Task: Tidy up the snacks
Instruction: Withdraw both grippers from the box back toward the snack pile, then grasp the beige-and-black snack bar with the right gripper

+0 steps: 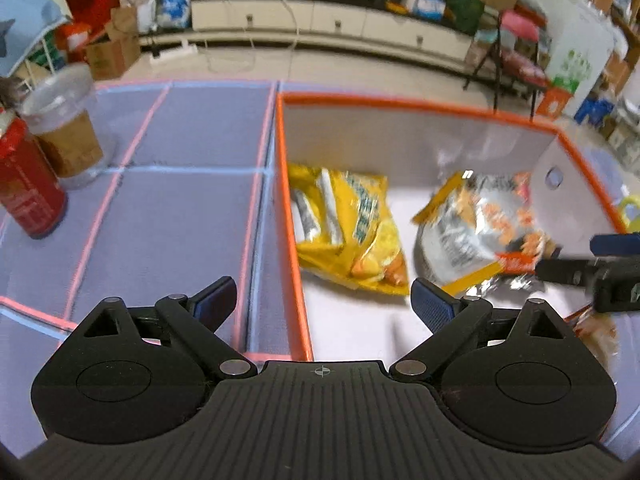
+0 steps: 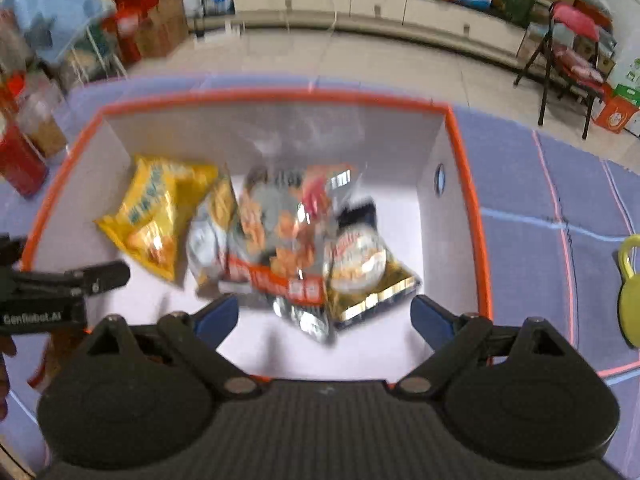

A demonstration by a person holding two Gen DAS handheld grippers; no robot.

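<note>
The snacks lie inside a shallow rectangular box [image 2: 468, 184] with smooth white walls and a bright orange rim, one wall pierced by a small round hole. At its left end rests a glossy yellow crinkled bag [image 2: 154, 216], flat on the white floor of the box. Beside it, touching or overlapping in the right wrist view, sits a shiny silver foil bag [image 2: 276, 232] printed with orange pieces and a red band, and against that a gold-edged packet [image 2: 368, 268] with a round pale picture on it; blur hides the lettering on all three. The right gripper [image 2: 324, 316] hangs over the near side of the box with its blue-padded fingers spread wide, the silver bag and gold packet lying below the gap, no pad pressing on them. The left gripper [image 1: 324, 300] is likewise spread, empty, straddling the box's left wall, one finger over the table and the other over the box floor. The table [image 1: 192, 216] is covered in a soft-looking lilac mat crossed by pink and pale blue lines. On its left stand a red cylindrical can [image 1: 28, 188] and a clear plastic cup [image 1: 64, 128] with a brown sleeve; a yellow-green rounded object [image 2: 630, 288] lies at the right. Beyond is a tiled floor, long white cabinets, cardboard boxes and a folding chair with a red seat [image 2: 572, 44].
</note>
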